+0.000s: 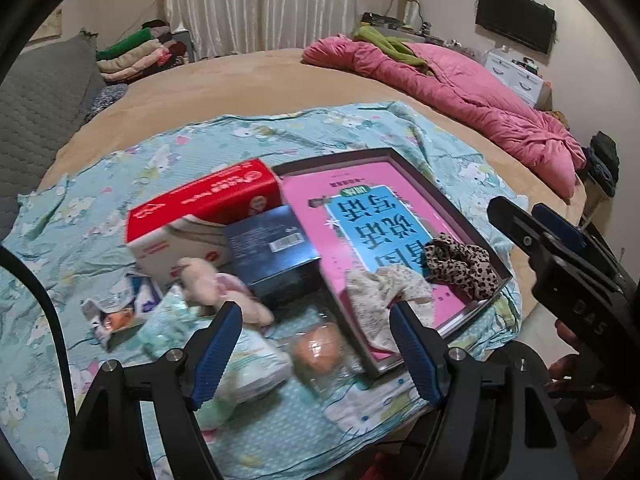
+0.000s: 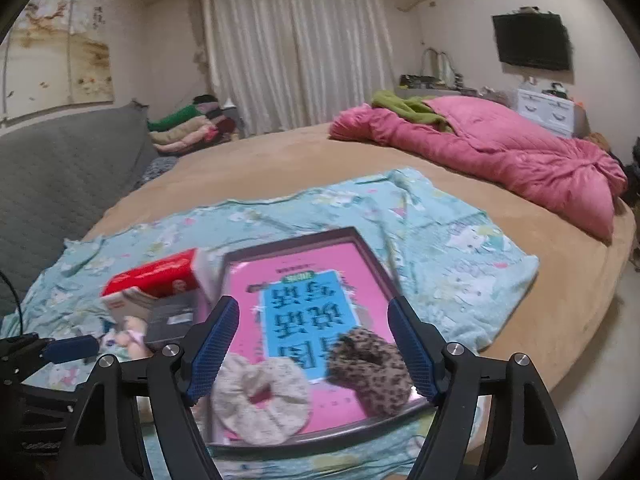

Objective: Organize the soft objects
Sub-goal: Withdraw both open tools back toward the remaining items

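With both my left claw [image 1: 316, 344] and right claw [image 2: 314, 348] wide apart and empty, I should reach slowly for the pink plush toy [image 1: 208, 280] just ahead of the left one.

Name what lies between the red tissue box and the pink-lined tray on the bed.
A dark blue box fills that gap, leaning against the red tissue box and beside the tray. The left wrist view shows it best.
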Demonstrator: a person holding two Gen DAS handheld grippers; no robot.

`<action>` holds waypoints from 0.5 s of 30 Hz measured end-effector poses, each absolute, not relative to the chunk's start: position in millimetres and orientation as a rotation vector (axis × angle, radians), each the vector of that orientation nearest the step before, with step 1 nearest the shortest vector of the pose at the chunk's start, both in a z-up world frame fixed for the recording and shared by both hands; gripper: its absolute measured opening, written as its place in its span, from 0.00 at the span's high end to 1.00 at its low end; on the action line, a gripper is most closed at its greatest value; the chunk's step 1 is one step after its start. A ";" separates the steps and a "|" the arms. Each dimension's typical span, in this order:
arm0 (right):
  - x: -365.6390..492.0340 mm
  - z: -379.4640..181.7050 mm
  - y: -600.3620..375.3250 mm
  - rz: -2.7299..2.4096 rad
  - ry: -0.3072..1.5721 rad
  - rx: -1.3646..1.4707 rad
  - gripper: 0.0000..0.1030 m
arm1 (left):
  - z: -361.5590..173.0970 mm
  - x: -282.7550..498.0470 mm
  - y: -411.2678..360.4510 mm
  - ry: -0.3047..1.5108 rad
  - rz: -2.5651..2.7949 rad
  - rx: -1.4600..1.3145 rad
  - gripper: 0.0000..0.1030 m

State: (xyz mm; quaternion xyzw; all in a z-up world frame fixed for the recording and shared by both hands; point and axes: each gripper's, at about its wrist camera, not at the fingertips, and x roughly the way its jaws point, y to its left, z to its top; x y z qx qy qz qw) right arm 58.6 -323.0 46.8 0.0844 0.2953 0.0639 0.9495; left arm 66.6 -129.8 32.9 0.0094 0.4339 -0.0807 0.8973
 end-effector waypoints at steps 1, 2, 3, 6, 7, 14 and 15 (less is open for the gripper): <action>57.2 49.6 -319.7 0.137 0.601 0.170 0.24 | 35.2 64.5 -125.9 0.893 -0.159 0.020 0.26; 55.8 52.8 -315.8 0.148 0.600 0.167 0.24 | 38.0 62.4 -121.4 0.886 -0.148 0.022 0.26; 54.0 56.8 -310.4 0.161 0.598 0.159 0.24 | 40.3 59.7 -117.0 0.882 -0.139 0.021 0.26; 49.2 64.7 -298.3 0.197 0.588 0.151 0.24 | 47.0 54.4 -102.7 0.870 -0.115 0.013 0.26; 47.2 66.5 -295.1 0.208 0.584 0.150 0.23 | 48.6 53.0 -97.9 0.865 -0.108 0.011 0.26; 39.4 78.7 -267.3 0.272 0.577 0.115 0.23 | 53.9 44.8 -64.3 0.851 -0.050 -0.014 0.26; 38.4 79.7 -261.9 0.284 0.579 0.106 0.23 | 54.0 43.9 -60.5 0.850 -0.045 -0.018 0.26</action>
